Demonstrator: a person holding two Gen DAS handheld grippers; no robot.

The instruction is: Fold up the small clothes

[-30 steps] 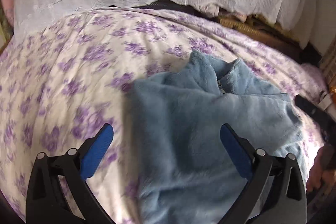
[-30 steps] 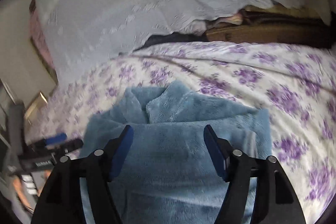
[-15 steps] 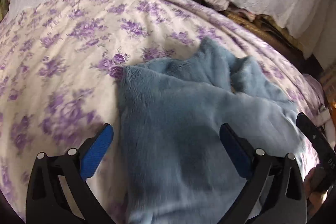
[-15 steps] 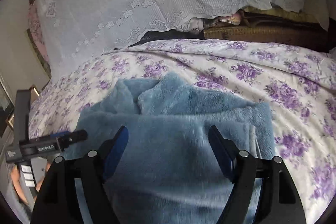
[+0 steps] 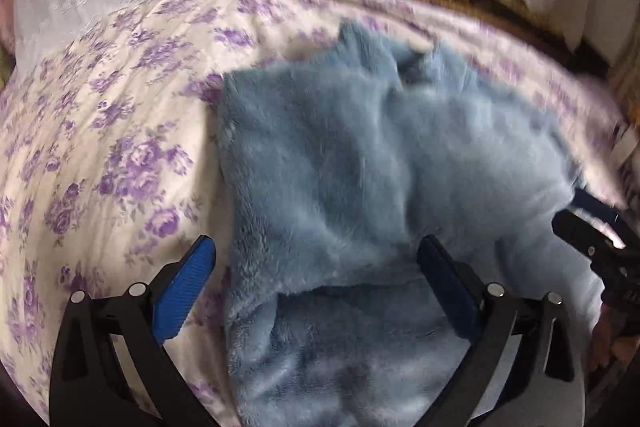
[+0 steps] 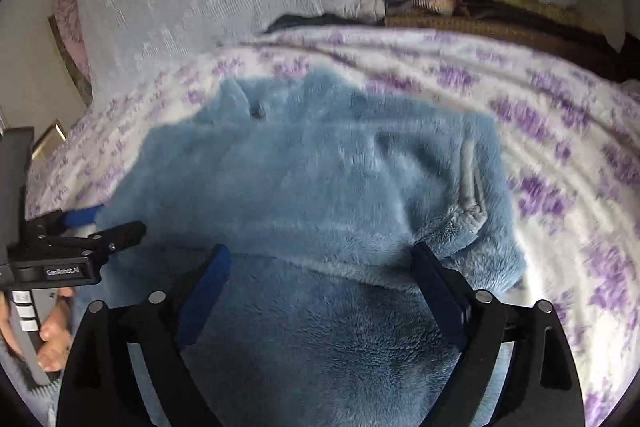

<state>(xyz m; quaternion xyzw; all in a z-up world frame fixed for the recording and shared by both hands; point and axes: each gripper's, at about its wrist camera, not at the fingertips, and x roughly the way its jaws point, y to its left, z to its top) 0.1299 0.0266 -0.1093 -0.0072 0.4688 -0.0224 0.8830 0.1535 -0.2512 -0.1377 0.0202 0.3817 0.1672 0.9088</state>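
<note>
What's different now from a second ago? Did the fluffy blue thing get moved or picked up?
Both grippers came down closer to the blue fleece garment, so it fills more of each view. The right gripper has just been opening its jaws wider; the fleece lies below them, not pinched. The left gripper stayed open, holding nothing. The garment stayed folded on the flowered bedspread.

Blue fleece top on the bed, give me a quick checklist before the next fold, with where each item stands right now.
1. Left tool open: ok, both pads clear of the fabric.
2. Right tool open: ok, jaws have just been opening, nothing pinched.
3. Blue fleece top lying on the floral bedspread: ok.
4. One layer already folded over: ok, a folded edge crosses the near part.
5. Fold edges lined up: not ok, right side bunches.
6. Sleeves tucked in: cannot tell.
</note>
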